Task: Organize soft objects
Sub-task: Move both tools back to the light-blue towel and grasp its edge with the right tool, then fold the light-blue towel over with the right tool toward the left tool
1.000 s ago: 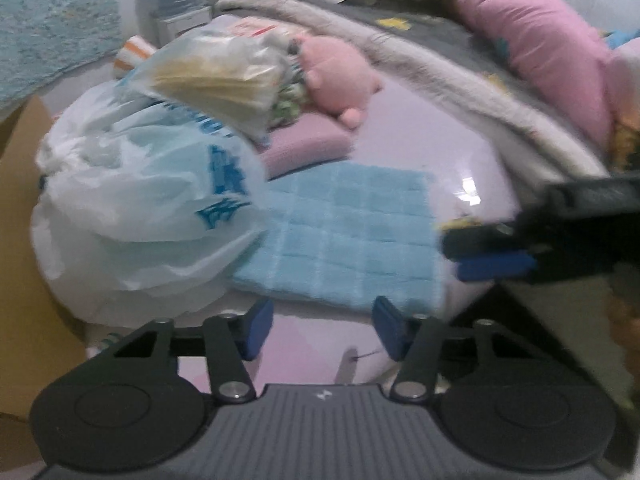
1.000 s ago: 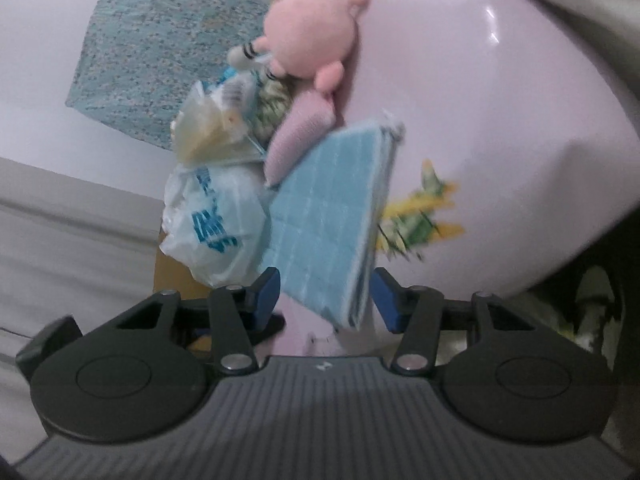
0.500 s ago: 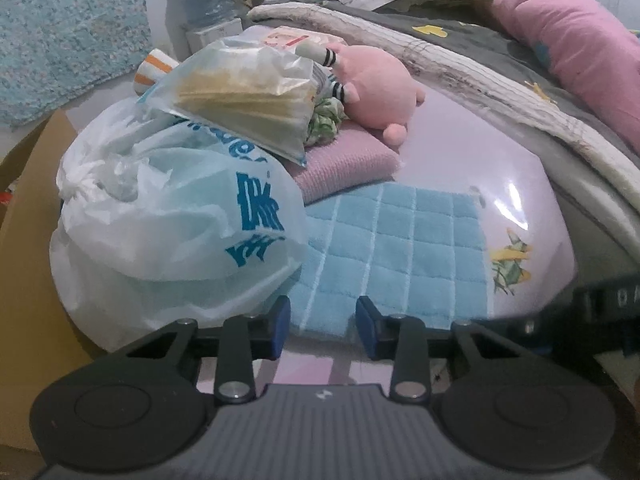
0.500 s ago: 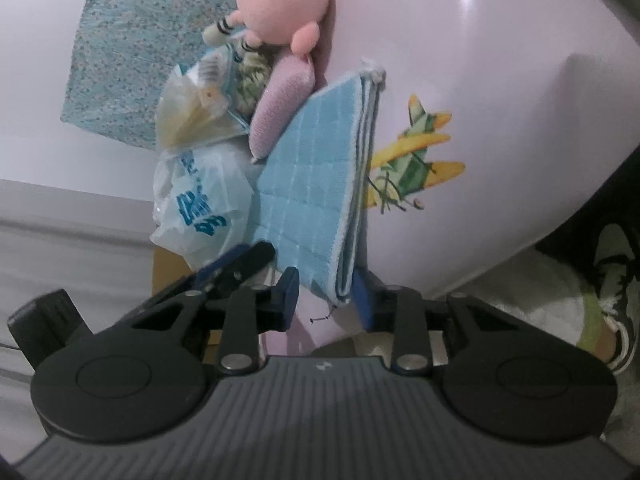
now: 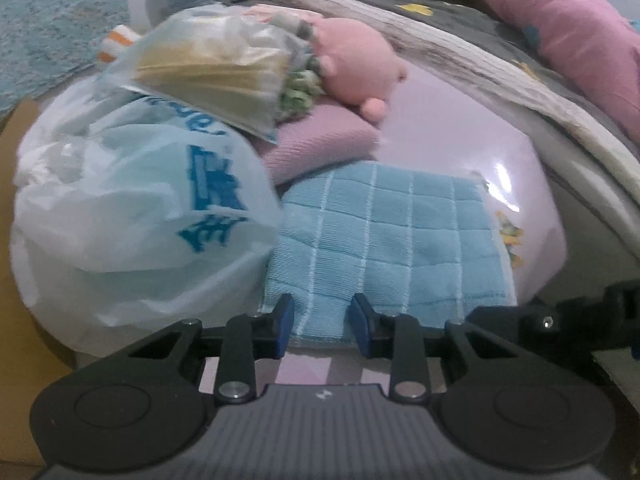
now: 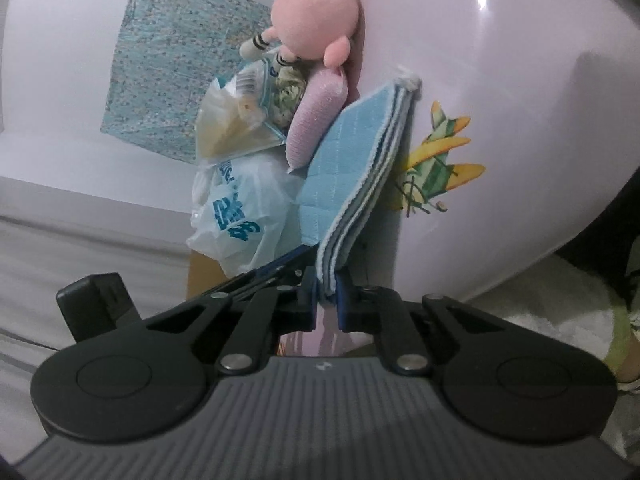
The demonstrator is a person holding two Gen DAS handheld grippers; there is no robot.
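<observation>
A folded light-blue checked towel (image 5: 392,240) lies on the glossy pink tabletop (image 5: 460,128). My left gripper (image 5: 322,320) straddles its near edge. The jaws are closing with the towel between them, and the cloth there is not bunched. My right gripper (image 6: 326,292) is shut on the towel's (image 6: 352,164) stacked edge at a near corner, lifting the layers slightly. It also shows as a black frame at the right of the left wrist view, right gripper (image 5: 540,320). A pink plush (image 5: 352,68) and a pink folded cloth (image 5: 324,140) lie behind the towel.
A white plastic bag with blue print (image 5: 140,208) bulges against the towel's left side, with a clear bag of beige contents (image 5: 212,68) on top. A cardboard box (image 5: 16,320) stands at the left. A blanket and pink pillow (image 5: 568,28) lie beyond. A teal rug (image 6: 168,68) covers the floor.
The right gripper's jaws have closed onto the towel's edge. The left gripper has come forward and down to the towel's near edge, its jaws narrowing.
</observation>
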